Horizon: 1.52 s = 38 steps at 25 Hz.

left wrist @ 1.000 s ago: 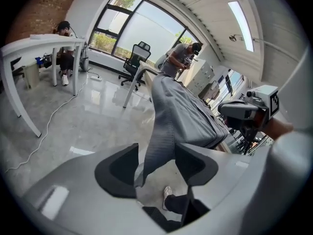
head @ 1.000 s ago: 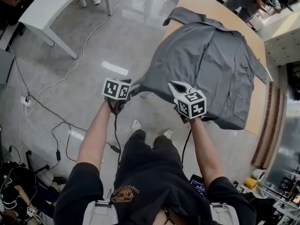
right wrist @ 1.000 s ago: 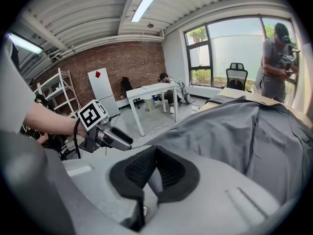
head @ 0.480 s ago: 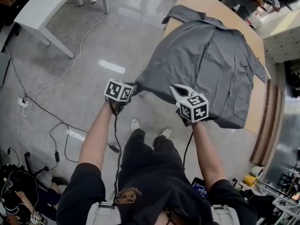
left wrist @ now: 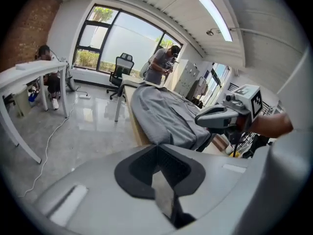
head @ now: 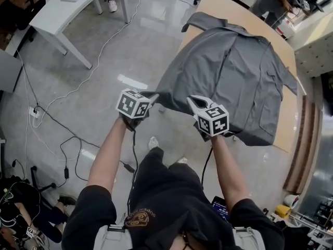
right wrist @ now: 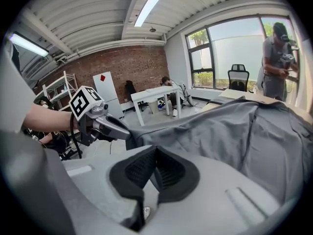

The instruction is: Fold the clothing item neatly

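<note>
The grey cloth shirt [head: 234, 72] lies on the light wooden table [head: 216, 1], stretching away from the person. The left gripper [head: 153, 96] and right gripper [head: 192, 101] pinch its near hem tight, off the table's edge.

We are looking along the right gripper [right wrist: 155, 169], whose black ribbed pads are pressing together on a fold of the grey woven-cloth shirt [right wrist: 230, 131]. At left, the left gripper [right wrist: 126, 132], carrying its marker cube, is pinching the shirt's near edge. The cloth is spreading away to the right. Behind, a white table [right wrist: 157, 94] is standing before a red brick wall [right wrist: 132, 65].
</note>
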Tool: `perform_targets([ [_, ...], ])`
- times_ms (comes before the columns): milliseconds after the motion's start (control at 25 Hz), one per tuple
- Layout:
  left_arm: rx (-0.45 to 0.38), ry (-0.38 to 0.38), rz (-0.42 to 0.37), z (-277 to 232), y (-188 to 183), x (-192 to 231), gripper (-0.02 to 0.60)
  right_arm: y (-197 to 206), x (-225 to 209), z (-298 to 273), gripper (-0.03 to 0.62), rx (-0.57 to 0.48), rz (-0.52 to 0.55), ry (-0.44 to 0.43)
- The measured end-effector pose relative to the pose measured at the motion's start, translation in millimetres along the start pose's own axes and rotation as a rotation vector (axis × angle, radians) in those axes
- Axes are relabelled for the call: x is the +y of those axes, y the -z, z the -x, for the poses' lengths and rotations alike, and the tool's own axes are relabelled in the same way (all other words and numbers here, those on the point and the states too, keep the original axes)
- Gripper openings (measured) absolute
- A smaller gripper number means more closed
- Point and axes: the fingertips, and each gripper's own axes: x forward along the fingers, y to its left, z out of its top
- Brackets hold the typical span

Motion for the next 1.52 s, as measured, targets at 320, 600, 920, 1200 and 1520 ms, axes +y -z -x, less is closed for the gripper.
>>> perform_targets([
  [320,-0.011,0.021,-0.146,-20,-35,-104,0.014,19,-29,75,0.003,-0.077,-0.024,0.043],
  [600,-0.005,0.062,-0.252,-55,-54,-199,0.014,67,-67,157,0.003,-0.131,-0.095,0.119],
  [920,0.018,0.146,-0.364,-109,-69,-305,0.014,133,-107,248,0.003,-0.163,-0.198,0.232],
  [1200,0.081,0.307,-0.443,-169,-62,-379,0.014,179,-141,303,0.003,-0.156,-0.301,0.373],
  [1520,0.301,0.326,-0.533,-236,-4,-404,0.014,219,-172,341,0.003,-0.136,-0.376,0.458],
])
